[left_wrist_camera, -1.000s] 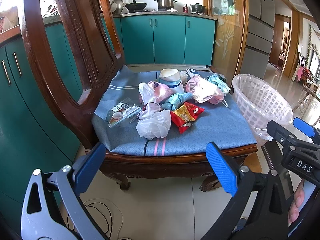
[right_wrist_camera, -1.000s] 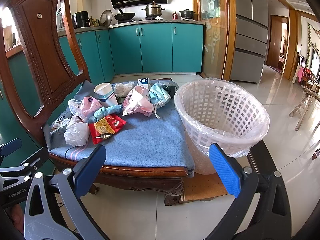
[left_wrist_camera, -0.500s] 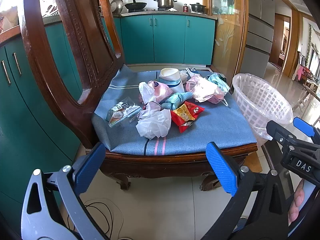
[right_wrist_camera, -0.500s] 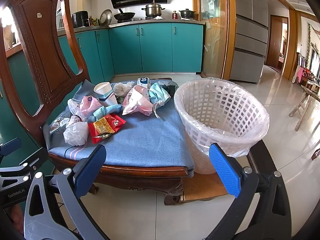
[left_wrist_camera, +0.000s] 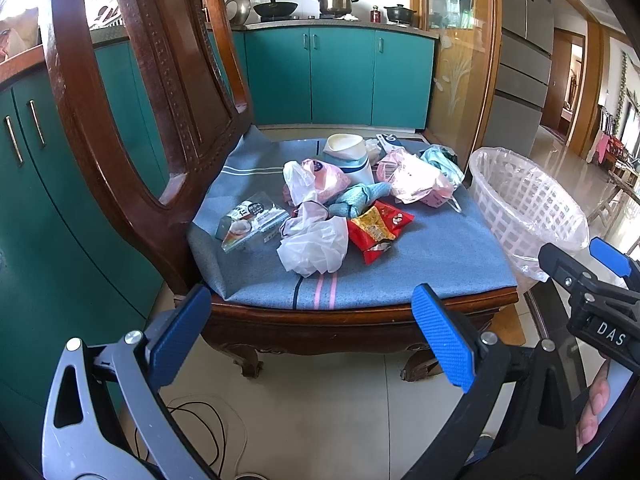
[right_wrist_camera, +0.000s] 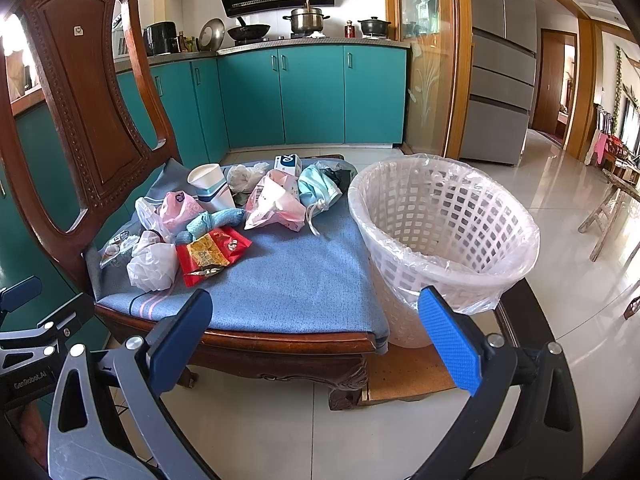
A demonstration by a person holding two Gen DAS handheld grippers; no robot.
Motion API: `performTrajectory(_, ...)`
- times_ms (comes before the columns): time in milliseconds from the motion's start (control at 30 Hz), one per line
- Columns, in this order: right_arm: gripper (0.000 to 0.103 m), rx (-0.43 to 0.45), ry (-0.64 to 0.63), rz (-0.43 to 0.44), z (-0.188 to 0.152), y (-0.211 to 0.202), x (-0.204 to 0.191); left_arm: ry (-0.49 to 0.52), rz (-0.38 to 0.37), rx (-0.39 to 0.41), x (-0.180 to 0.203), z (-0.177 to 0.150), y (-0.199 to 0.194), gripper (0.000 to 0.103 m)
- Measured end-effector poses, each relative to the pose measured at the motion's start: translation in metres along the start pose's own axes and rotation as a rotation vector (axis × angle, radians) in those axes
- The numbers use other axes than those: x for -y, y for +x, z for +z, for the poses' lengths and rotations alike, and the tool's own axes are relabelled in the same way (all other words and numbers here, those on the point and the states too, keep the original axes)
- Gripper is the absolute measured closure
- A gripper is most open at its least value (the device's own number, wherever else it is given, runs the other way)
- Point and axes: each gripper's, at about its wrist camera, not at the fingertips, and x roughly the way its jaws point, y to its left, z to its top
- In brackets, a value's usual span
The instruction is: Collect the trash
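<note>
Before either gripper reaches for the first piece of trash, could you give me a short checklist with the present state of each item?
1. Left gripper open, empty: ok.
2. Right gripper open, empty: ok.
3. White basket upright, lined, beside the chair: ok.
4. Red snack wrapper and white plastic bag near the cushion's front edge, unobstructed: ok.
5. Paper cup empty: cannot tell.

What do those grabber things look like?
Each hand-held gripper, left and right, has two flat blue textured fingers on grey and black frames with silver bolts. The right one's black body reads "DAS"; the left one's reads "GenRobot.AI".
</note>
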Motion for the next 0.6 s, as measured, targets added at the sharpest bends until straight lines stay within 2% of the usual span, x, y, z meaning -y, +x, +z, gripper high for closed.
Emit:
performTrajectory(367, 0.003, -0.002, 0.004, 0.004, -0.0003, 0.0002, -0.0006, 0.002, -0.005, -0.011, 0.0003, 0.0019, 0.0016, 0.003)
performTrajectory(600, 0.003, -0.010, 0.020, 0.046, -0.0027, 0.0012, -0.0019, -0.006, -0.010, -0.007, -0.0010, 0.0022, 0.0013, 0.003)
